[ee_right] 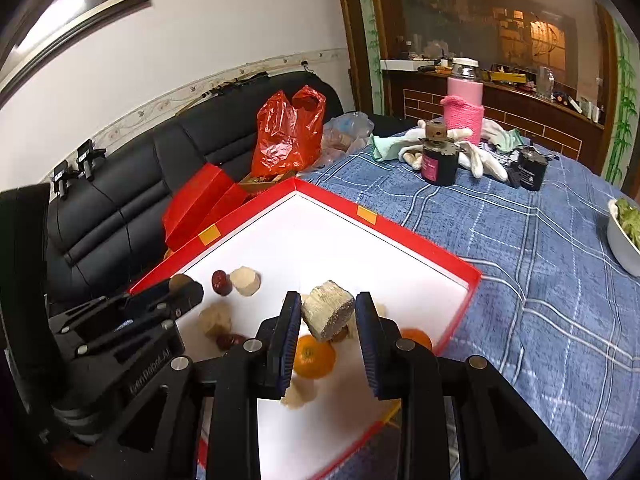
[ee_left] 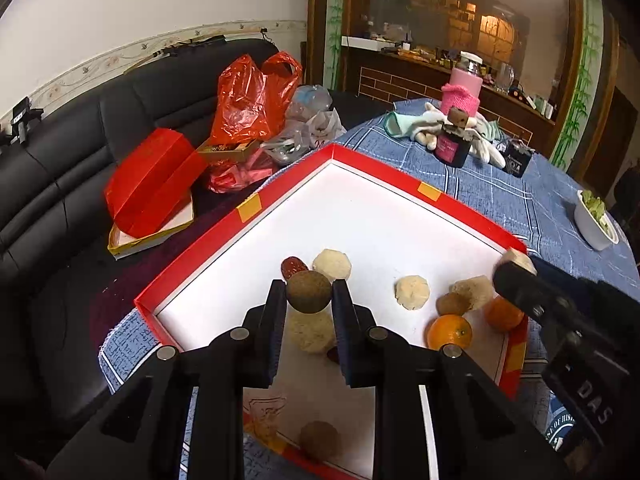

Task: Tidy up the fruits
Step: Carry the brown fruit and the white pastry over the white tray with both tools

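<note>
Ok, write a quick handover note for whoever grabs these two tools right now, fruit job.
Left tool: shut on a round brown fruit, held above the red tray.
Right tool: shut on a pale cut chunk, also above the tray.
In the tray: two oranges, red dates, pale peeled pieces and another brown fruit, all loosely mixed.
Done: both pieces lifted.
Left: place them, then group the rest by kind.
</note>
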`<state>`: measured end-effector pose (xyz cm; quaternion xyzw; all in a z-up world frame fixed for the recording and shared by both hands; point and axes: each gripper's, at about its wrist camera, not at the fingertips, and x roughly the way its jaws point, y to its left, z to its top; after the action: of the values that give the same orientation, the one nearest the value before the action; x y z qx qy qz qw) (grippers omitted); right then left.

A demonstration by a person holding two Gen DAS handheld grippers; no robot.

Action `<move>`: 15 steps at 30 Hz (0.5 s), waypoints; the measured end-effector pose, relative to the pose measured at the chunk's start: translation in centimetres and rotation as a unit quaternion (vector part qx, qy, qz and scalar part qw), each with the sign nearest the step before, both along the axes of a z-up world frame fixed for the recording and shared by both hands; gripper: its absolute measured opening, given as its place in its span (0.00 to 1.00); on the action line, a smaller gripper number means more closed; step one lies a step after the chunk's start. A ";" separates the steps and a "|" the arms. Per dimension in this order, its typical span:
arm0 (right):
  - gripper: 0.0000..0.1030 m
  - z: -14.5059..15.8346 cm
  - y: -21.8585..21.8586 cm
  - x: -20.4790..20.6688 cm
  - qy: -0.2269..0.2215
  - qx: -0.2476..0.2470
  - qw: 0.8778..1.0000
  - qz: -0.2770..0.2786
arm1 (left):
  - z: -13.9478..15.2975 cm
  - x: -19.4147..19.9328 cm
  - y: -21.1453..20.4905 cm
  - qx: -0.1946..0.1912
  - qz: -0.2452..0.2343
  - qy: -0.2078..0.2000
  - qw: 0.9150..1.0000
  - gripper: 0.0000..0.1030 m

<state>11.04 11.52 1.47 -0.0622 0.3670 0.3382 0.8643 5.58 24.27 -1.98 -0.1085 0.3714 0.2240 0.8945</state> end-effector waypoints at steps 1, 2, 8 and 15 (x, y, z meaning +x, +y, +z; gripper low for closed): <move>0.27 -0.1 0.3 0.3 0.001 -0.002 1.000 0.001 | -0.1 0.2 -0.2 0.001 -0.003 0.002 1.000 0.20; 0.27 -0.3 0.6 0.7 0.004 -0.004 1.000 0.002 | -0.1 0.3 -0.4 0.001 -0.005 0.003 1.000 0.20; 0.27 -1.6 1.4 2.6 0.021 -0.015 1.000 0.000 | 0.0 1.1 -1.1 0.003 -0.013 0.006 1.000 0.20; 0.27 -2.1 2.1 3.4 0.027 -0.021 0.999 0.008 | -0.5 1.7 -0.9 0.001 -0.010 0.018 1.000 0.20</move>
<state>14.43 13.60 -0.63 -0.0740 0.3971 0.3387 0.8498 7.28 23.41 -2.48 -0.1002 0.3883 0.2176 0.8899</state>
